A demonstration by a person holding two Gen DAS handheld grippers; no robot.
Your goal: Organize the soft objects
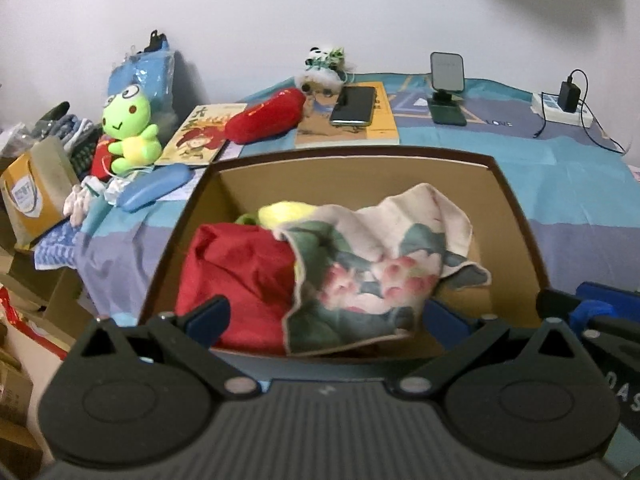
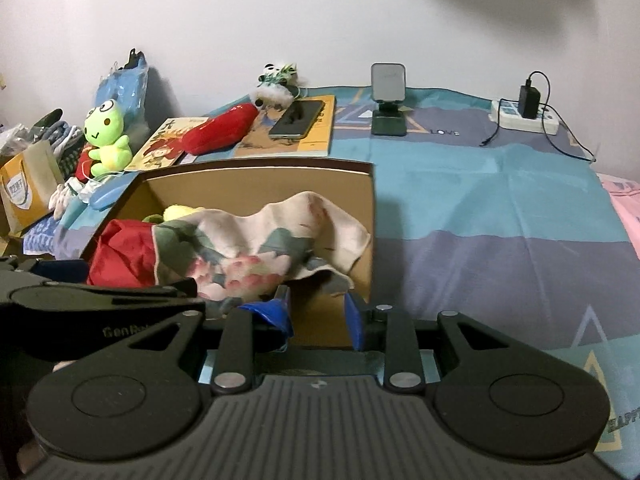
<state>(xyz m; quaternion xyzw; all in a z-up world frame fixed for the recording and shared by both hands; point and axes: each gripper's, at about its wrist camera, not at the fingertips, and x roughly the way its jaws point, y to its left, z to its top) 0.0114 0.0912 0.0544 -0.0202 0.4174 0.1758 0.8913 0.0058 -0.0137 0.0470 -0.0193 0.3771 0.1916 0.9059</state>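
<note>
Your floral towel (image 1: 372, 276) lies crumpled in the open cardboard box (image 1: 348, 172) on the bed, draped over a red cloth (image 1: 236, 276) at the box's left, with a bit of yellow-green plush (image 1: 280, 210) peeking out behind both. Your left gripper (image 1: 320, 316) tilts down over the near edge of the box, jaws spread wide with nothing between them. Your right gripper (image 2: 318, 312) tilts down at the box's near right corner; its blue jaws stand partly apart and pinch nothing, the towel's hem hanging just above them.

Beyond the box, on the striped bedspread (image 2: 500, 208), you have two books, one phone (image 1: 354, 106) lying on the right-hand book, one red plush chili (image 1: 264, 116), one green frog plush (image 1: 128, 128), one blue glasses case (image 1: 154, 186) and one small panda toy (image 1: 322, 58). Farther right stand one phone stand (image 2: 388, 100) and one power strip (image 2: 524, 116) carrying a black charger. The bedspread reads "LOVE".
</note>
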